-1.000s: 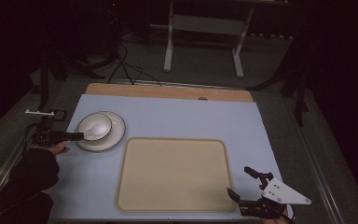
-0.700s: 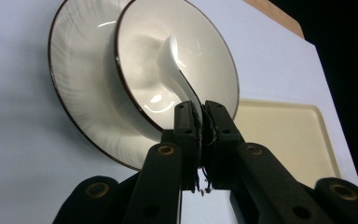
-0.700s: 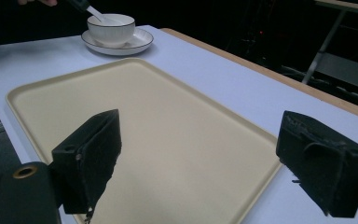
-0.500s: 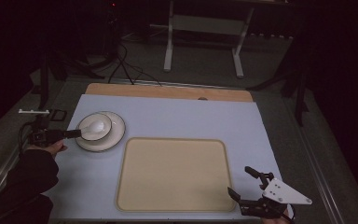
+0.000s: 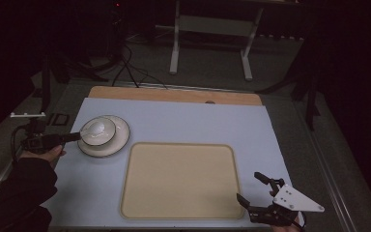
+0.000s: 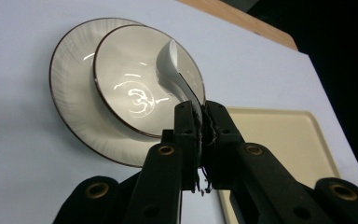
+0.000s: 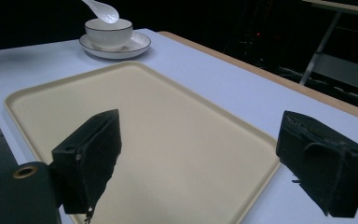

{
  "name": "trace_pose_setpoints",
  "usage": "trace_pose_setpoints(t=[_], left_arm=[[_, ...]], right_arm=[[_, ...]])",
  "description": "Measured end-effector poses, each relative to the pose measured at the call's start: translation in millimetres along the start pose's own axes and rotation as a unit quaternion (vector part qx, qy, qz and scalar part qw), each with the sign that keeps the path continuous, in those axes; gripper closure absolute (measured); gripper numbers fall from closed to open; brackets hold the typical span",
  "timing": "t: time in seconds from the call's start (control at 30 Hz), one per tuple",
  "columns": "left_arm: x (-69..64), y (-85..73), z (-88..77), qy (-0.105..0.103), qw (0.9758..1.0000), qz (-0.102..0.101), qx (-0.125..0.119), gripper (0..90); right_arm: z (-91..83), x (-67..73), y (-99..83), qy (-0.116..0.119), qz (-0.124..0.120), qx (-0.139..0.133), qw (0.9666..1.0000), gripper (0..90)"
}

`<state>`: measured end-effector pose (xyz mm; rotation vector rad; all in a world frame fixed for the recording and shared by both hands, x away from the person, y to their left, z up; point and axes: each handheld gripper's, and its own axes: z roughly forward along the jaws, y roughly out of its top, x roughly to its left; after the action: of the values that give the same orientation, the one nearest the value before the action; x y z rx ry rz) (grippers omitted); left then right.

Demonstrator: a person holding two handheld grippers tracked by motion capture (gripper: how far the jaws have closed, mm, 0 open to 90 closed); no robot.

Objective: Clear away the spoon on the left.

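A white ceramic soup spoon is clamped by its handle between the jaws of the left gripper, its scoop held above a white bowl with a dark rim. The bowl stands on a matching saucer at the left of the pale blue table. Just beside the saucer lies a beige tray. At the tray's near right corner, the right gripper rests with its 2 jaws wide apart, holding nothing.
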<state>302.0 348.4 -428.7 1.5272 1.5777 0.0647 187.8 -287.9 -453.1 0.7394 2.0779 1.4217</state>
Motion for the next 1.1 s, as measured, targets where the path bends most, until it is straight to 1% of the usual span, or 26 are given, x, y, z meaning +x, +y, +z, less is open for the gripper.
trace_pose_setpoints(t=[0.07,0.1,0.17,0.2,0.27,0.33,0.37,0.4,0.47,0.53,0.57,0.63,0.7,0.73,0.77,0.83,0.87,0.9,0.97,1.03,1.1], left_arm=[[-2.1,-0.3,-0.4,0.000,1.0000,0.001,-0.003,85.1],[-3.9,-0.1,-0.8,-0.002,1.0000,0.004,-0.001,85.0],[-9.2,0.1,-1.9,0.002,0.9999,0.009,-0.008,85.1],[-11.1,0.6,-2.4,-0.002,0.9999,0.012,-0.007,85.0],[-15.3,1.2,-3.0,0.006,0.9998,0.015,-0.010,85.0],[-20.1,1.6,-3.8,0.005,0.9998,0.017,-0.010,85.0],[-22.7,1.6,-4.2,0.007,0.9997,0.020,-0.011,85.0],[-25.0,1.7,-4.6,0.006,0.9996,0.023,-0.012,85.1],[-29.1,1.4,-5.5,0.002,0.9996,0.022,-0.015,85.1],[-35.6,0.9,-7.1,0.005,0.9994,0.029,-0.020,85.0],[-38.9,0.9,-8.5,0.002,0.9993,0.030,-0.022,85.0],[-44.8,0.8,-11.2,0.007,0.9990,0.033,-0.028,85.0],[-52.8,0.6,-14.7,0.005,0.9987,0.040,-0.033,85.1],[-52.8,0.6,-14.7,0.005,0.9987,0.040,-0.033,85.1],[-56.1,0.6,-15.9,0.006,0.9985,0.045,-0.030,85.1],[-61.8,-0.4,-18.5,0.001,0.9982,0.048,-0.035,85.1],[-68.0,-1.5,-20.9,0.001,0.9978,0.054,-0.039,85.1],[-68.0,-1.5,-20.9,0.001,0.9978,0.054,-0.039,85.1],[-74.0,-2.6,-23.3,-0.005,0.9974,0.059,-0.041,85.1],[-78.5,-3.6,-25.4,-0.004,0.9970,0.064,-0.042,85.1],[-82.5,-5.2,-27.3,-0.008,0.9966,0.068,-0.046,85.1]], right_arm=[[0.0,0.0,-0.1,-0.001,0.000,0.000,1.0000,14.1],[0.1,0.0,-0.1,-0.001,0.000,0.000,1.0000,14.1],[0.2,0.1,0.0,-0.001,0.000,0.000,1.0000,14.1],[0.1,-0.3,-0.1,-0.002,0.001,0.000,1.0000,14.1],[0.1,-0.7,-0.2,-0.003,0.002,-0.001,1.0000,14.1],[0.1,-1.0,-0.2,-0.004,0.002,-0.001,1.0000,14.1],[0.1,-1.2,-0.3,-0.005,0.003,-0.002,1.0000,14.1],[-0.1,-1.2,-0.3,-0.005,0.003,-0.002,1.0000,14.1],[-0.2,-1.4,-0.4,-0.005,0.004,-0.003,1.0000,14.1],[-0.4,-1.3,-0.4,-0.005,0.004,-0.004,1.0000,14.1],[-0.6,-1.3,-0.3,-0.005,0.004,-0.005,1.0000,14.1],[-1.2,-1.3,-0.3,-0.006,0.003,-0.008,0.9999,14.1],[-1.7,-1.7,-0.3,-0.007,0.005,-0.009,0.9999,14.1],[-1.9,-1.7,-0.3,-0.008,0.005,-0.009,0.9999,14.1],[-1.9,-1.7,-0.3,-0.008,0.005,-0.010,0.9999,14.1],[-2.0,-1.7,-0.2,-0.009,0.004,-0.010,0.9999,14.1],[-2.0,-1.6,-0.2,-0.009,0.005,-0.010,0.9999,14.1],[-2.0,-1.6,-0.2,-0.009,0.005,-0.010,0.9999,14.1],[-2.0,-1.7,-0.2,-0.009,0.005,-0.010,0.9999,14.1],[-2.0,-1.8,-0.3,-0.010,0.005,-0.010,0.9999,14.1],[-2.2,-1.8,-0.2,-0.010,0.005,-0.010,0.9999,14.1]])
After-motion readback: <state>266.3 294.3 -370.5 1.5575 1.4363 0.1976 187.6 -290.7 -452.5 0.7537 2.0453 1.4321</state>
